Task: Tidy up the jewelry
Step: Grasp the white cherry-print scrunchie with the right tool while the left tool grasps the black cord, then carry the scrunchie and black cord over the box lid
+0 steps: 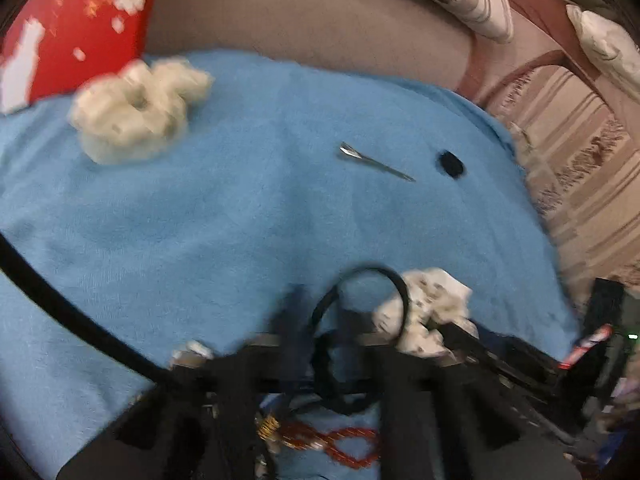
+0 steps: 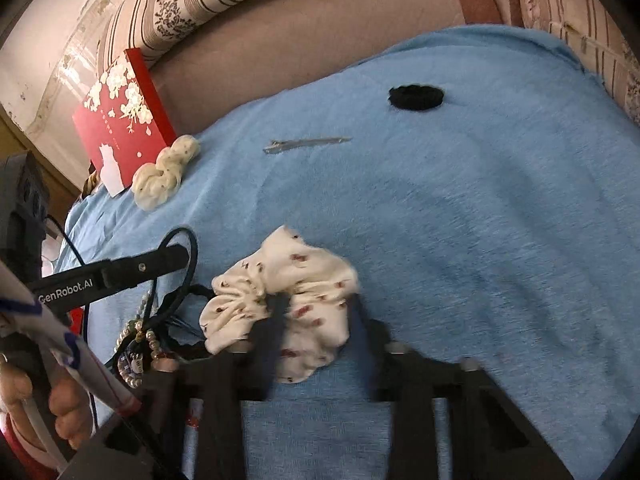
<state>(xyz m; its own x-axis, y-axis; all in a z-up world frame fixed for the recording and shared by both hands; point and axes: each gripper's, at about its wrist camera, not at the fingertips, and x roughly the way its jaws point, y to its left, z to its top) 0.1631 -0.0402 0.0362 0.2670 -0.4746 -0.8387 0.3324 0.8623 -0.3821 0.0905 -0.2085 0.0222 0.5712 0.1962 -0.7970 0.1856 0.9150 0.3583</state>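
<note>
A blue towel (image 1: 200,220) covers the work surface. In the left wrist view a thin black hair tie (image 1: 400,284) loops up from between the blurred fingers of my left gripper (image 1: 324,320), which is shut on it. The right wrist view shows the same loop (image 2: 192,248) around the left gripper's tip (image 2: 176,256). Just to its right lies a white scrunchie with small red marks (image 2: 312,280) (image 1: 432,304). My right gripper (image 2: 318,312) straddles it, and both fingers press into the fabric. The picture is smeared near both grippers.
A cream scrunchie (image 2: 164,172) lies beside a red flowered box (image 2: 120,120) at the towel's far left. A silver hair clip (image 2: 304,143) and a small black scrunchie (image 2: 416,98) lie farther back. Pearl beads (image 2: 136,344) and a red beaded bracelet (image 1: 340,440) sit near the front.
</note>
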